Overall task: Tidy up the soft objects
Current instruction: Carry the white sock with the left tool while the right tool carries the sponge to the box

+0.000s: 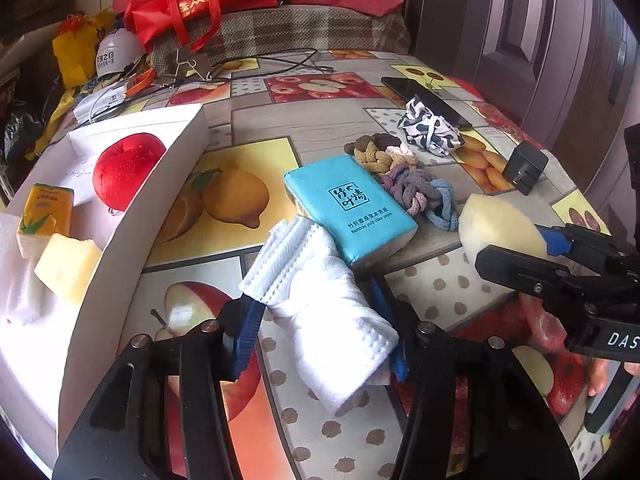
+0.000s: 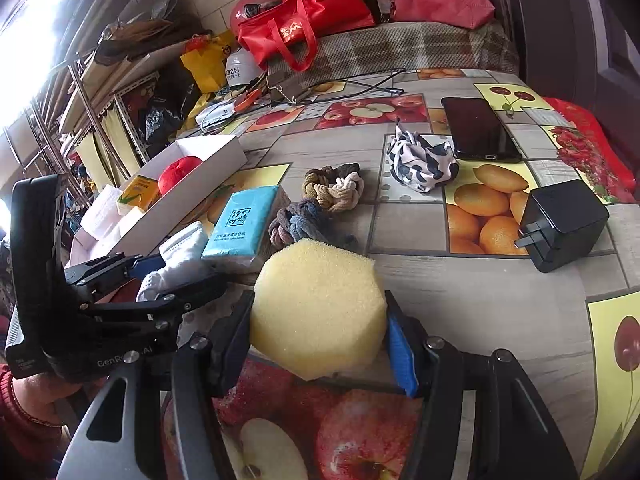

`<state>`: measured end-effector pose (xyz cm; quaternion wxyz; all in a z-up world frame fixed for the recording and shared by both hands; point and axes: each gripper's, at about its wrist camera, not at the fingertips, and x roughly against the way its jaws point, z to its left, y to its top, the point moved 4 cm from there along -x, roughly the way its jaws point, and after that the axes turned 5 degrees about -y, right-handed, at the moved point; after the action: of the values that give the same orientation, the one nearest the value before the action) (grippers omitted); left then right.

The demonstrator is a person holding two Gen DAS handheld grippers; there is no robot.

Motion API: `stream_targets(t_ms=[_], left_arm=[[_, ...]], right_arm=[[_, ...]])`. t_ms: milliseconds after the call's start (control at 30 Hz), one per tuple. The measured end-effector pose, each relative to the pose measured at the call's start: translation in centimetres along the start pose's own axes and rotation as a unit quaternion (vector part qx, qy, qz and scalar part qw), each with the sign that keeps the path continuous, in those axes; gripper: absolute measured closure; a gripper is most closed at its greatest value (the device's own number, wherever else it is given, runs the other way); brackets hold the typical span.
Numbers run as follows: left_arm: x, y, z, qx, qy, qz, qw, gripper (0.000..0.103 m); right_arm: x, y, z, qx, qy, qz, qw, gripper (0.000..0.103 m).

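The left gripper (image 1: 324, 320) pinches a white folded cloth (image 1: 320, 304), whose long axis points to 11 o'clock; the teal tissue pack (image 1: 352, 208) touches it at 1 o'clock. The right gripper (image 2: 320, 332) squeezes the yellow sponge (image 2: 316, 312) on the table (image 2: 460, 292).

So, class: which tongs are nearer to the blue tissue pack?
Left. The left tongs, clamped on the white cloth, sit right beside the blue tissue pack; the right tongs, gripping the yellow sponge, sit further off.
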<state>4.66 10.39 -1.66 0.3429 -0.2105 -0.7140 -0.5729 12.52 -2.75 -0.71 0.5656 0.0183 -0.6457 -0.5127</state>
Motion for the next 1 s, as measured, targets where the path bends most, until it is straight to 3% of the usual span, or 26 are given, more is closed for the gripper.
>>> stream_targets(t_ms=[100,233,600,800,1000], left_arm=[[0.8,-0.2,-0.1,-0.005,-0.013,-0.014,0.9998,0.064],[3.2,-0.2,-0.9,-0.021,-0.019,-0.072,0.9970,0.064],[9.0,-1.3,-1.4,-0.069,0.000,-0.212,0.9749,0.064],[11.0,-1.8,2.6,-0.051,0.037,-0.242,0.9682,0.064],[13.3,-3.4,8.7,-0.003,0.092,-0.257,0.9621,0.064]], right_arm=[[0.2,0.2,-0.1,-0.002,-0.004,-0.008,1.000,0.043],[1.7,0.3,0.0,0.003,-0.021,-0.049,0.999,0.043],[4.2,1.1,1.5,0.012,-0.056,-0.147,0.987,0.043],[4.3,1.3,4.0,0.042,-0.064,-0.179,0.981,0.043],[2.9,1.7,7.5,0.080,-0.052,-0.177,0.979,0.043]])
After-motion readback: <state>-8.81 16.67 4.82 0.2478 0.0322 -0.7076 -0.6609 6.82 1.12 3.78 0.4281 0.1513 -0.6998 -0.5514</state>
